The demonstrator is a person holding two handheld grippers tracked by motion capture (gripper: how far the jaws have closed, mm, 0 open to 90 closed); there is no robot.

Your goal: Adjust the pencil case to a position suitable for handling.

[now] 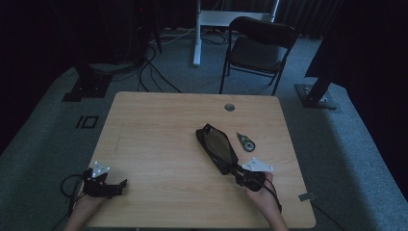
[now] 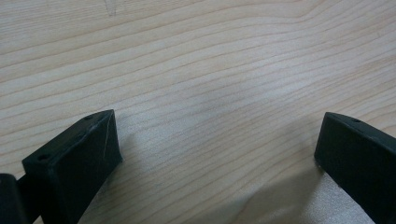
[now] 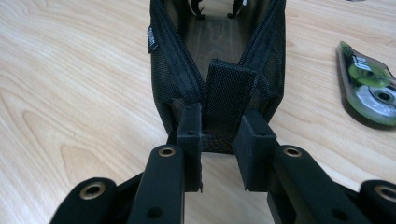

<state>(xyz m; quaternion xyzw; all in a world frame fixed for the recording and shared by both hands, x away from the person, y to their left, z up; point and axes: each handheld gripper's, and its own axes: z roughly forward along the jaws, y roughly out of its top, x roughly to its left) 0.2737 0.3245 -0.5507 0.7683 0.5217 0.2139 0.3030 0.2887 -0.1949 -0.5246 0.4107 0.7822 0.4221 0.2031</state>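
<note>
A black mesh pouch (image 1: 216,147) lies unzipped on the wooden table (image 1: 159,139), right of centre. My right gripper (image 1: 239,172) is shut on the fabric tab (image 3: 227,93) at the pouch's near end; in the right gripper view the pouch (image 3: 173,79) gapes open straight ahead. A green and clear tape dispenser (image 1: 246,141) lies just right of the pouch, also seen as the dispenser (image 3: 369,88) at the right edge. My left gripper (image 1: 120,185) rests open at the table's near left corner, its fingers (image 2: 79,154) wide apart over bare wood.
A round cable hole (image 1: 229,107) sits near the table's far edge. Behind the table stand a black folding chair (image 1: 257,48) and a white desk leg (image 1: 197,33). Cables run over the grey carpet at the back left.
</note>
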